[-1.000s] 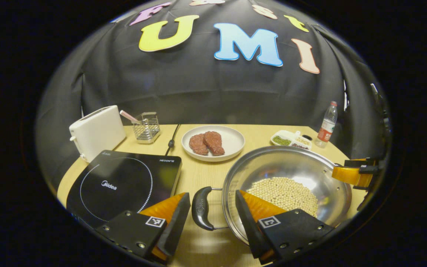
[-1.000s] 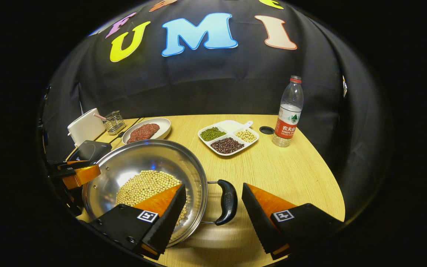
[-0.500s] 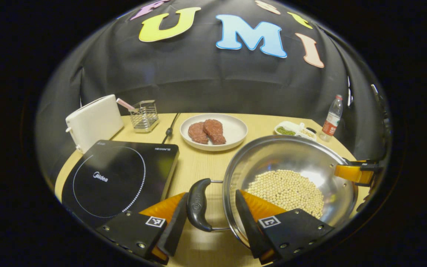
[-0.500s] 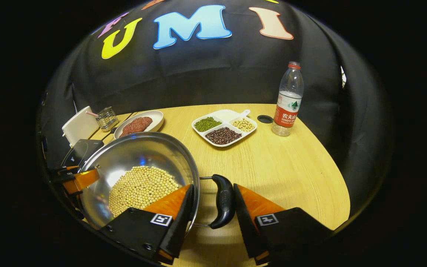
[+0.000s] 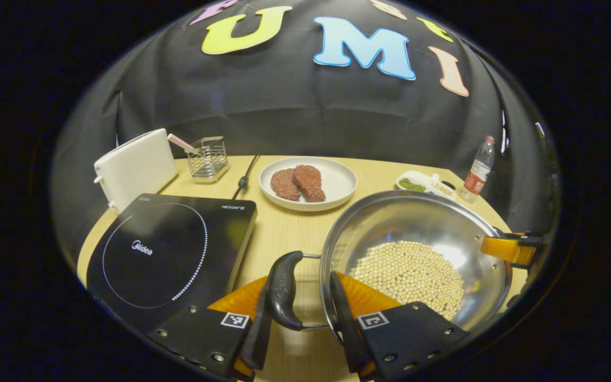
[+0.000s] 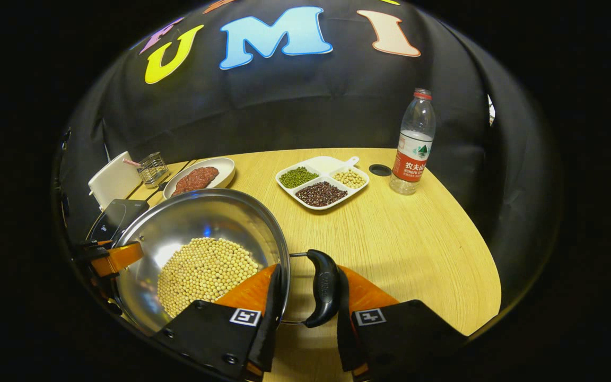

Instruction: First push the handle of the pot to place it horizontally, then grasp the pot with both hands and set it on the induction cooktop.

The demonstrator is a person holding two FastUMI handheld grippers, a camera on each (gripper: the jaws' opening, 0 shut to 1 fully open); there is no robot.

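Spanning both views, wooden table point(image 6: 401, 239), black cloth wall point(image 5: 295, 116) behind

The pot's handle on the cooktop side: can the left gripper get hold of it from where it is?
Probably yes: the left gripper already straddles the handle, one finger against it, the other by the pot wall.

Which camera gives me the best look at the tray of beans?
The right gripper view: the bean tray sits open on the table, all three compartments plain. In the left gripper view the bean tray is small, partly behind the pot.
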